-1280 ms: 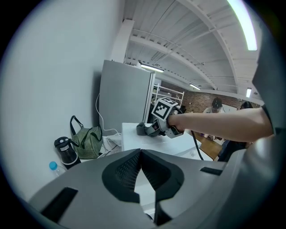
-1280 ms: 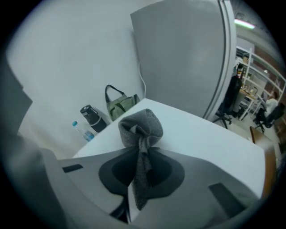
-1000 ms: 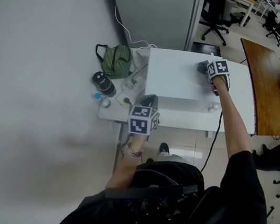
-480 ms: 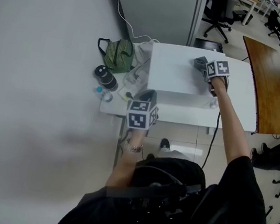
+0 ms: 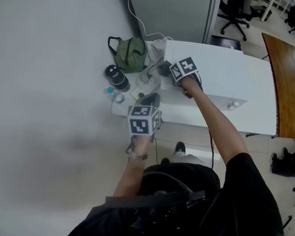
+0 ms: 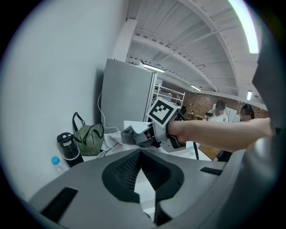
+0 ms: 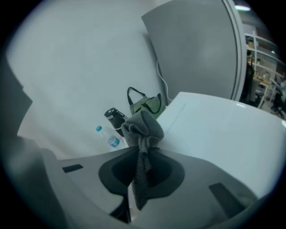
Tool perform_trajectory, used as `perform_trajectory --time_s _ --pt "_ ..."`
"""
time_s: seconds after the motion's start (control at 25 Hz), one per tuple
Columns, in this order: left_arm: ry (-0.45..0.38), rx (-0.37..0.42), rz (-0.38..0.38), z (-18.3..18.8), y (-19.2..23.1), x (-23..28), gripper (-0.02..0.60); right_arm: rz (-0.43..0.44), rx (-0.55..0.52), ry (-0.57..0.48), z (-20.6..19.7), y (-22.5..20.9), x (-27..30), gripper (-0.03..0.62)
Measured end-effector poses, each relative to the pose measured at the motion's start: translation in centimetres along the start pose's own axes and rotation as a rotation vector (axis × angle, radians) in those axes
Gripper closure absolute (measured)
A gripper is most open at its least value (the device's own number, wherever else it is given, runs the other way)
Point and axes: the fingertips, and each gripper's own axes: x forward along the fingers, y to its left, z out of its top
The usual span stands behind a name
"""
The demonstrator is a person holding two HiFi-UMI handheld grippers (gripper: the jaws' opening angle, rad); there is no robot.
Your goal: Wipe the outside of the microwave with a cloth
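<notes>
The white microwave (image 5: 222,71) stands on a white table (image 5: 192,119) against the wall. My right gripper (image 5: 167,68) is at the left edge of the microwave's top, shut on a grey cloth (image 7: 143,127) that bunches up beyond the jaws. In the right gripper view the microwave top (image 7: 223,134) spreads out to the right of the cloth. My left gripper (image 5: 151,98) hovers over the table's front left part, jaws shut with nothing between them. From the left gripper view (image 6: 140,152) I see the right gripper (image 6: 136,136) and its cloth (image 6: 126,133) just ahead.
A green striped bag (image 5: 130,54), a black flask (image 5: 115,77) and a small water bottle (image 5: 114,94) sit left of the microwave. A grey partition (image 5: 171,6) stands behind. A wooden table (image 5: 293,83) and office chairs (image 5: 235,11) lie to the right.
My right gripper has swept the cloth leftward across the microwave's top, from the right part to the left edge. The left gripper has barely moved.
</notes>
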Motion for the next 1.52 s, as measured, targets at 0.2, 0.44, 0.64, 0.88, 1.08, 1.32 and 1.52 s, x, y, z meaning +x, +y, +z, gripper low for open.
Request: perform_trajectory --time_s 0.2,0.44,0.64,0.88,1.08,1.32,1.52 --pt "0.007 -0.010 -0.033 0.0 -0.7 0.7 0.580 -0.002 0.076 -0.022 -2.9 -4.7 -3.9 0.559" --pt "0.024 0.026 -0.151 -0.3 -5.3 2.9 0.580 -0.148 0.247 -0.086 -9.5 -15.0 -11.9 0.559" --pt "0.028 0.046 -0.230 -0.2 -8.4 3.3 0.580 -0.281 0.389 -0.138 -14.8 -21.9 -18.1 0.559" --pt "0.024 0.047 -0.204 -0.2 -7.1 2.5 0.580 -0.433 0.399 -0.103 -16.3 -22.3 -19.6 0.559" --pt "0.022 0.035 -0.144 -0.2 -4.4 1.8 0.580 -0.199 0.259 -0.184 -9.8 -10.6 -12.6 0.559" --pt "0.026 0.017 -0.084 -0.8 -2.2 0.3 0.580 -0.010 0.051 -0.142 -4.0 3.8 -3.9 0.559" --pt "0.033 -0.001 -0.059 -1.6 -1.1 -0.3 0.580 -0.079 -0.020 -0.047 -5.4 3.9 -1.4 0.559"
